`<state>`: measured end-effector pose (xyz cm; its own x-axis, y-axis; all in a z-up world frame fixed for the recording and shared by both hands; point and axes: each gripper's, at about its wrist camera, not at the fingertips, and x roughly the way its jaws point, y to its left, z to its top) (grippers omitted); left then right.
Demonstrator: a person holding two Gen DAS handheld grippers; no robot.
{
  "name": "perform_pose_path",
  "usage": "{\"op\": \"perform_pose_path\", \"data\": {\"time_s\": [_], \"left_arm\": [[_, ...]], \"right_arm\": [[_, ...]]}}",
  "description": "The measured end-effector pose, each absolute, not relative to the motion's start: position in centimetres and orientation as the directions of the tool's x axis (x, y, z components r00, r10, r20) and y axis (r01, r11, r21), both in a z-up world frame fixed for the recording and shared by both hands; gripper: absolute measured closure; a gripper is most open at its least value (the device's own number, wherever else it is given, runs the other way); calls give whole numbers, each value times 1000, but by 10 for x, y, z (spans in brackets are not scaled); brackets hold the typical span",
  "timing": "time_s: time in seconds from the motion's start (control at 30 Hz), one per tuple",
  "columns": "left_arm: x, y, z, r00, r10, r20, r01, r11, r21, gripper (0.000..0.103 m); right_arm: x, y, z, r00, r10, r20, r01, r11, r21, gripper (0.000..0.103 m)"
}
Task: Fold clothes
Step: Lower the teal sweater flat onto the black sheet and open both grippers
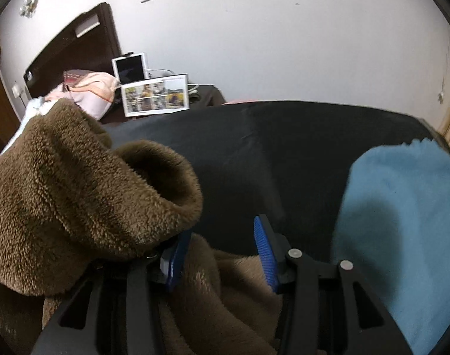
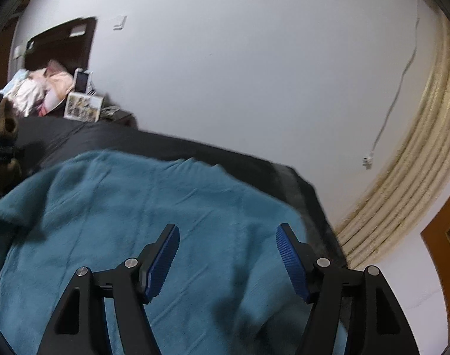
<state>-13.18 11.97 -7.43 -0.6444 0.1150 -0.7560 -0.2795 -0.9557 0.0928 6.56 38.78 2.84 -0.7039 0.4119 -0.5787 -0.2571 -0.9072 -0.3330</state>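
The left gripper (image 1: 222, 254) stands wide apart, the brown fleece garment (image 1: 77, 189) draped over one finger, unclamped. The right gripper (image 2: 228, 261) gapes empty above the blue fleece cloth (image 2: 154, 207), which is spread on the black-covered surface (image 1: 284, 148). Whether folding is starting or ending cannot be judged.

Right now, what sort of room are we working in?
Most likely a bedroom: a dark headboard against the wall, pillows piled below it, and a framed photo collage on a side table.

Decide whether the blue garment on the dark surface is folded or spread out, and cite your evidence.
Spread out. The blue garment lies mostly flat across the dark surface, with shallow creases only; its near edge is out of view. The open right gripper hovers above it.
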Motion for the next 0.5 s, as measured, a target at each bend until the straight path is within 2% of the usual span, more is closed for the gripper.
{"op": "perform_pose_path", "data": {"time_s": [0.27,0.5], "left_arm": [[-119,33,-76,-679,15,-734,-219,-958,183,56],[-108,-22,-78,-689,-22,-725,-193,-958,212,56]], "right_arm": [[82,353,0,-684,371,-628,-172,-919,-355,33],[98,338,-13,-668,335,-664,-162,-937,-309,33]]}}
